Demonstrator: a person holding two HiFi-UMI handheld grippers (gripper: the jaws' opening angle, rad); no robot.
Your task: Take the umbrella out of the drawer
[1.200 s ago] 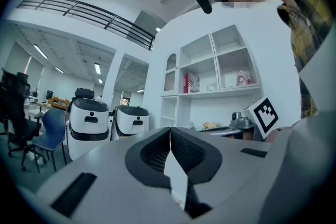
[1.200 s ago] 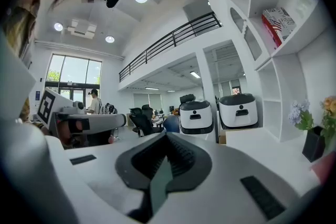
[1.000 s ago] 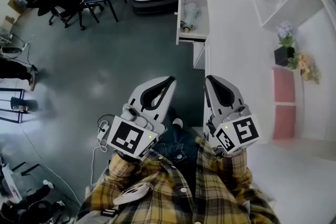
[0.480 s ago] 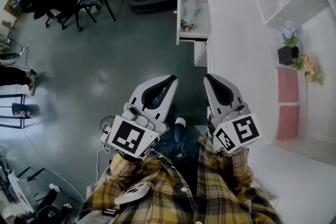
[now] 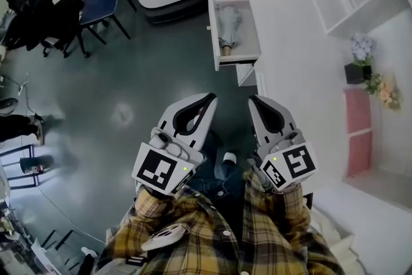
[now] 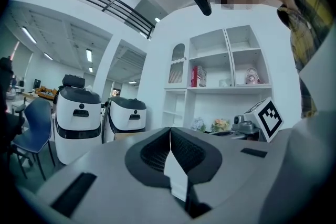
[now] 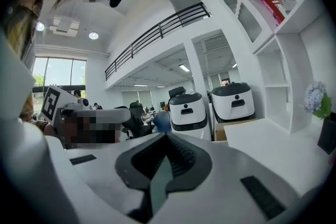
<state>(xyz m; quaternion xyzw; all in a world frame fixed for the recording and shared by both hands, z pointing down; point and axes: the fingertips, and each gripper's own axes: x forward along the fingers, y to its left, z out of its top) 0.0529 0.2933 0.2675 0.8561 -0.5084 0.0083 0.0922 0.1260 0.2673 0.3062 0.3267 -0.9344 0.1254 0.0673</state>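
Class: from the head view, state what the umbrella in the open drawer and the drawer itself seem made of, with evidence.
Umbrella: probably fabric, matt grey, lying in soft folds; handle end brownish, material unclear. Drawer: likely painted or laminated board, smooth white, flat straight-edged panels.

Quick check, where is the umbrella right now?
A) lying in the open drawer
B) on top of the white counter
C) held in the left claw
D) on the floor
A: the umbrella lies inside the pulled-out drawer, with neither claw on it.
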